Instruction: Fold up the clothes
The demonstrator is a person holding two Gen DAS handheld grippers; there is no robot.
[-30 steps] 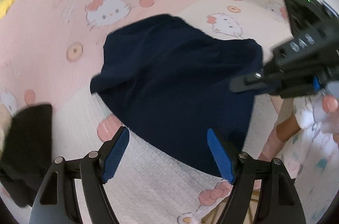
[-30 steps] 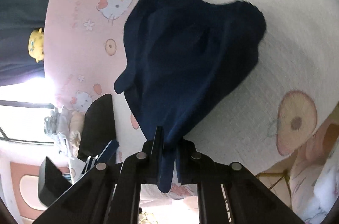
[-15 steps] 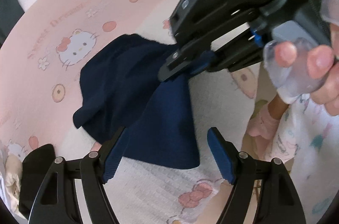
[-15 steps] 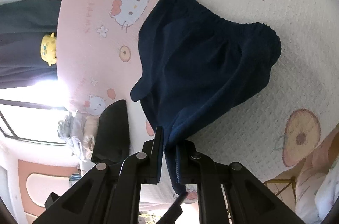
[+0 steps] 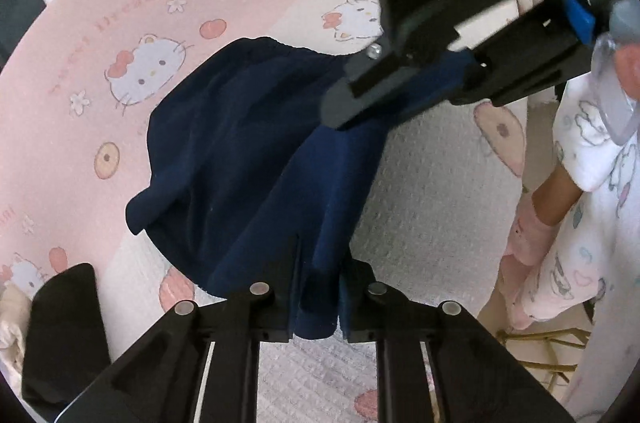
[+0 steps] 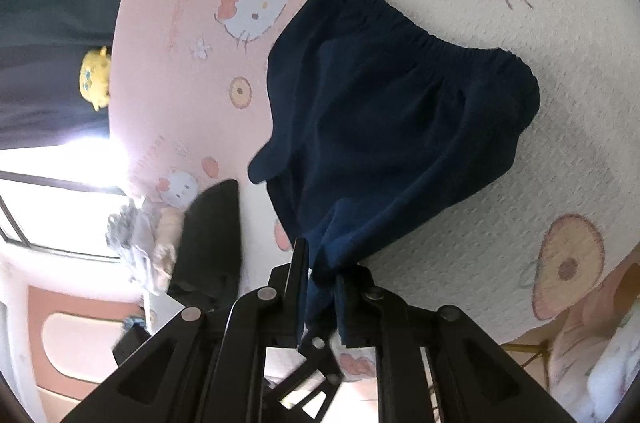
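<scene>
**Navy shorts pinched at two points above the cat-print blanket**

Navy shorts [image 5: 240, 151] lie partly on the pink-and-white cat-print blanket [image 5: 100, 23], their gathered waistband on the far side and the near edge lifted off the cloth. The left gripper [image 5: 318, 287] has just been closing, and its jaws now clamp a fold of that near edge. Just beyond it, above the blanket, the right gripper [image 5: 360, 107] bites another bunch of the same navy fabric, so the cloth hangs stretched between the two. In the right wrist view the right gripper [image 6: 320, 287] shows the fold squeezed between its nearly closed jaws. A black garment [image 6: 208, 239] rests at the blanket's left edge, apart from the shorts [image 6: 392, 111].
</scene>
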